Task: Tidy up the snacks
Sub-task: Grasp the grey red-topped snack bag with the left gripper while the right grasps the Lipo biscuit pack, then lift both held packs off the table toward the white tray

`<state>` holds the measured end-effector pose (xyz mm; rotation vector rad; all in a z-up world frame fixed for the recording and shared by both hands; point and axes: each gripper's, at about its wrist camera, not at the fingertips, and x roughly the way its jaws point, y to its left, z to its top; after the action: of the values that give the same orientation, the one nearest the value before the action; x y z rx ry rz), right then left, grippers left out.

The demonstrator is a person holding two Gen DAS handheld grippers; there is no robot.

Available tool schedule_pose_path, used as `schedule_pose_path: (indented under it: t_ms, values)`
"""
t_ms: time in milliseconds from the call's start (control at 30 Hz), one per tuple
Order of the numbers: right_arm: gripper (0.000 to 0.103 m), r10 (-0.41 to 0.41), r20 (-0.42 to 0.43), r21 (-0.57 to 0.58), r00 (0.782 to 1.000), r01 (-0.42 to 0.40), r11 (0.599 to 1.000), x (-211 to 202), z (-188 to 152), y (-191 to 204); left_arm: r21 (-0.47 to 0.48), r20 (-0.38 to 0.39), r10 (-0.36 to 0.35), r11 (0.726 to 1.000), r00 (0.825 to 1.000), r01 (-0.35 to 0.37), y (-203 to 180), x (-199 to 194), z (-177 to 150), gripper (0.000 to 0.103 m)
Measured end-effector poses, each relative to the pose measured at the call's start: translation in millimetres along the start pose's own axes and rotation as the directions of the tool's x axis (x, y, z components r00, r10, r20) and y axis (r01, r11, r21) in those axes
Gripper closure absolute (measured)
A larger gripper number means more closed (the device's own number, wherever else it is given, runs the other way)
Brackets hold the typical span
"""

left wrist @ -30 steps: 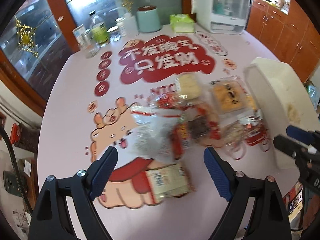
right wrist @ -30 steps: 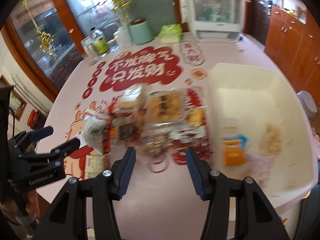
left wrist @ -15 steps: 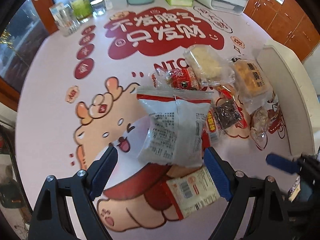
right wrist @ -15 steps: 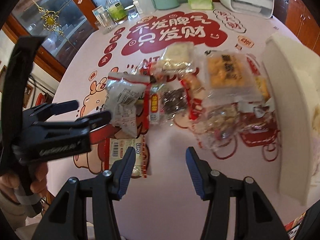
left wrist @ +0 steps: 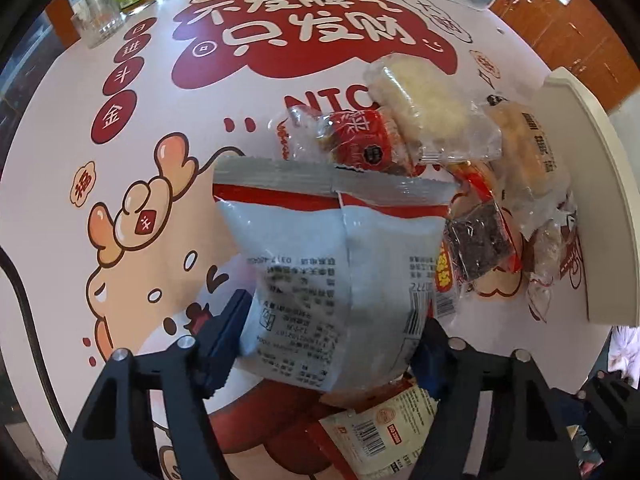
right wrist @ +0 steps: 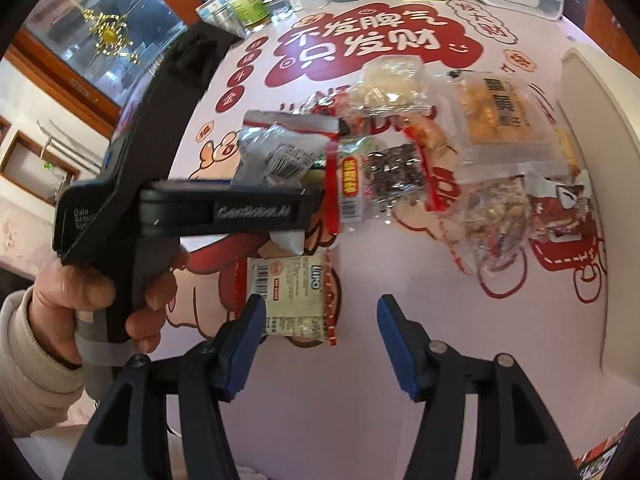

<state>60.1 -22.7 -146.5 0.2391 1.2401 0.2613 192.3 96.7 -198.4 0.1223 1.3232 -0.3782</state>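
My left gripper (left wrist: 326, 344) jaws have just closed in around the puffy white bag (left wrist: 340, 276); it looks light, soft, crinkly. My right gripper (right wrist: 320, 340) jaws have just opened wider, holding nothing.

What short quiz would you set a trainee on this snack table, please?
1. True or false: the white bin stands left of the snacks.
2. Which lies nearest the right wrist camera? A cream barcoded pack, B green tissue pack, C bottle.
3. What sits between the left gripper fingers?
Key: 1 false, the white bin is right of them. 2 A. 3 the white bag; the fingers have just been closing on it.
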Motion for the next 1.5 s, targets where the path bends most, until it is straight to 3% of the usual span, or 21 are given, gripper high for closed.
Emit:
schedule_pose_path:
  t_ms: [167, 300, 633, 933, 1000, 1067, 1200, 1500]
  values:
    - [0.043, -0.005, -0.042, -0.051, 0.999, 0.003, 0.999, 20.0, 1.8, 16.9, -0.008, 0.043, 0.050, 0.999, 0.998, -0.049, 12.3, -10.9, -4.9, 0.044]
    - [0.042, -0.006, -0.071, -0.071, 0.997, 0.001, 0.998, 36.0, 2.0, 25.9, -0.030, 0.080, 0.089, 0.996, 0.993, -0.087, 27.3, -26.4, -18.4, 0.044]
    - [0.020, -0.032, -0.101, -0.085, 0.994, 0.024, 0.996, 56.2, 4.6, 46.4, -0.117, 0.074, 0.099, 0.989, 0.992, -0.090, 68.5, -48.3, -47.0, 0.044]
    - [0.018, -0.154, -0.104, -0.194, 0.983, 0.132, 0.972, 74.2, 5.5, 72.6, -0.135, 0.078, 0.099, 0.987, 0.992, -0.088, 75.5, -54.7, -56.0, 0.043]
    - [0.019, -0.170, -0.100, -0.202, 0.980, 0.148, 0.968, 77.9, 5.1, 76.9, -0.133, 0.079, 0.101, 0.987, 0.992, -0.090, 74.6, -54.8, -56.0, 0.043]
    - [0.032, -0.214, -0.080, -0.211, 0.974, 0.193, 0.958, 78.0, 4.7, 78.8, -0.128, 0.080, 0.101, 0.988, 0.992, -0.091, 73.2, -55.9, -57.3, 0.044]
    - [0.051, -0.212, -0.065, -0.181, 0.975, 0.197, 0.964, 75.4, 5.0, 74.0, -0.112, 0.081, 0.097, 0.990, 0.992, -0.087, 67.1, -57.8, -58.6, 0.044]
    - [0.051, -0.225, -0.045, -0.145, 0.973, 0.217, 0.965, 52.2, -0.8, 46.3, -0.050, 0.100, 0.096, 0.995, 0.990, -0.091, 36.8, -69.3, -60.0, 0.044]
